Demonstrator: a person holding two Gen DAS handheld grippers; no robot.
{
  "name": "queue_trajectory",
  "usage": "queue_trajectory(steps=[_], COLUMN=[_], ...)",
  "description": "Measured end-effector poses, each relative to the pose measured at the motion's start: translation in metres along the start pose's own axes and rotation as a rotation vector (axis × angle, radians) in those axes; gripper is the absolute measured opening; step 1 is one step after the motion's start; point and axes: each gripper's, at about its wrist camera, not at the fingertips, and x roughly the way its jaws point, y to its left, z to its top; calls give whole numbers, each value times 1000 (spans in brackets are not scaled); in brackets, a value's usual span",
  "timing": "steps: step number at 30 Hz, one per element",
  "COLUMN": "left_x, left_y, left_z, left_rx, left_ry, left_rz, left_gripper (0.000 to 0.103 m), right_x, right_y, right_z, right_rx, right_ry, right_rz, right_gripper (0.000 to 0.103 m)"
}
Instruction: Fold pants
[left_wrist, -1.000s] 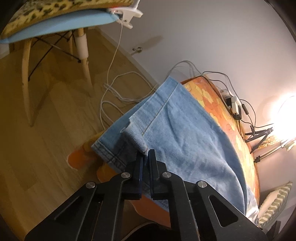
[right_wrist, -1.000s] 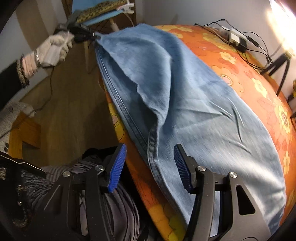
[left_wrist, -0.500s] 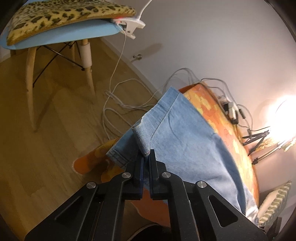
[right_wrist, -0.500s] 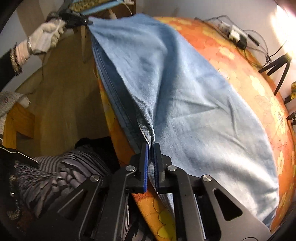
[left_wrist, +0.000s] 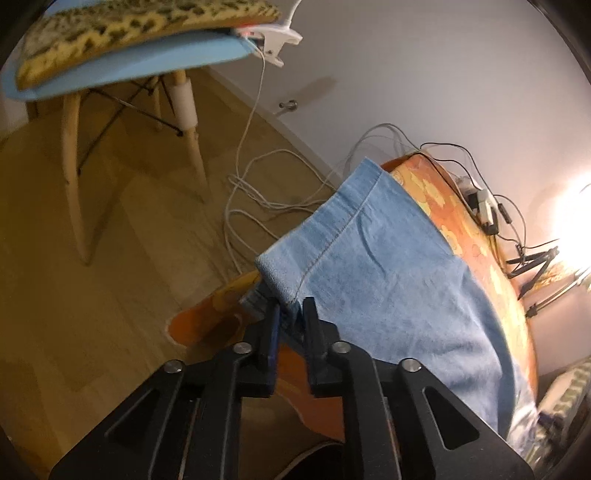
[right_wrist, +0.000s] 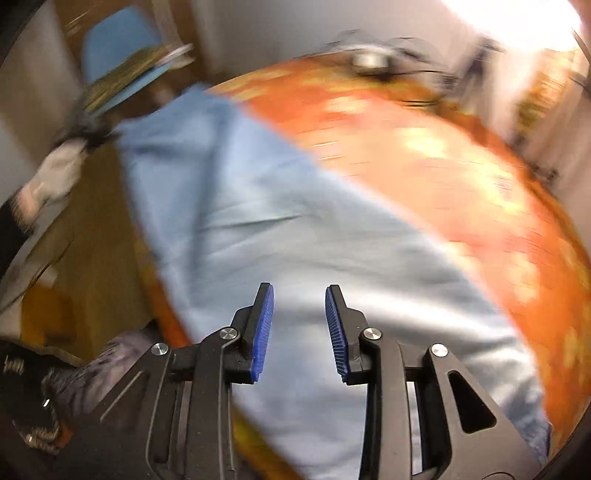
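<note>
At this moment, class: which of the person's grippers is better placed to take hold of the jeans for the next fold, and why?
Left. The left gripper has the jeans hem between its opening jaws; the right gripper, also opening, hovers empty above the cloth.

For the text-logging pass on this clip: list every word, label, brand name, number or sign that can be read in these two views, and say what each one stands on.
None can be read.
Power strip on the orange tablecloth: any marking is too small to read.
Dark garment at the lower left of the right wrist view: pale marks, too blurred to read.
Jeans: no label or tag visible.
</note>
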Motion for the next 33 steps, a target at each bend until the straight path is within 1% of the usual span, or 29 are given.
queue_trajectory(steps=[1,3,6,8,9,10,11,12,13,14,15,16,18,20,21,23,25,27,28,30,31,33], left_x=[-7,-18,-36,-45,-48,-52,-53,-54,-55,-53,-52,-51,-48,-45,-44,-40,-35,-33,-36,-36,-35,-31], left_y=[-2,-7,-26,-45,-52,-65,-77,-86,-101,-112,-128,-138,-161,-180,-188,-208,-227,-247,-256,-280,-290,-316], left_z=[1,1,-4,-11,-15,-22,-28,-34,-43,-50,-60,-67,-82,-95,-100,-115,-122,-130,-136,-142,-145,-152], left_rx=[19,57,150,217,242,281,316,346,391,423,462,486,529,558,572,615,655,699,723,775,793,844], left_ry=[-16,-41,-59,-66,-65,-62,-59,-55,-43,-31,-14,0,35,67,82,113,143,163,169,179,182,194], left_rz=[14,31,34,14,-3,-27,-38,-50,-78,-95,-120,-148,-205,-258,-278,-306,-331,-347,-358,-381,-389,-408], left_gripper=[14,14,14,14,14,15,17,18,18,18,18,18,26,27,27,27,27,27,27,27,27,27], right_x=[-2,-5,-22,-42,-51,-64,-70,-78,-87,-99,-105,-114,-125,-127,-125,-121,-115,-112,-115,-123,-126,-126], right_y=[-20,-53,-94,-120,-131,-145,-156,-168,-178,-192,-200,-212,-227,-237,-240,-241,-241,-241,-240,-234,-229,-220], right_z=[0,-4,-18,-40,-53,-73,-85,-100,-116,-141,-158,-183,-221,-248,-260,-274,-286,-290,-289,-278,-261,-235], right_rx=[51,140,253,348,397,464,509,558,619,699,743,816,915,974,991,998,1009,1026,1021,982,930,831], right_ry=[-9,-15,-57,-95,-116,-139,-152,-160,-170,-187,-194,-203,-214,-207,-193,-173,-162,-159,-174,-215,-234,-243], right_rz=[-40,-88,-135,-175,-203,-243,-262,-281,-304,-328,-340,-357,-360,-344,-335,-324,-309,-334,-346,-347,-319,-285], right_gripper=[30,30,31,44,55,59,59,59,59,59,59,59,60,61,61,62,63,63,63,63,63,63])
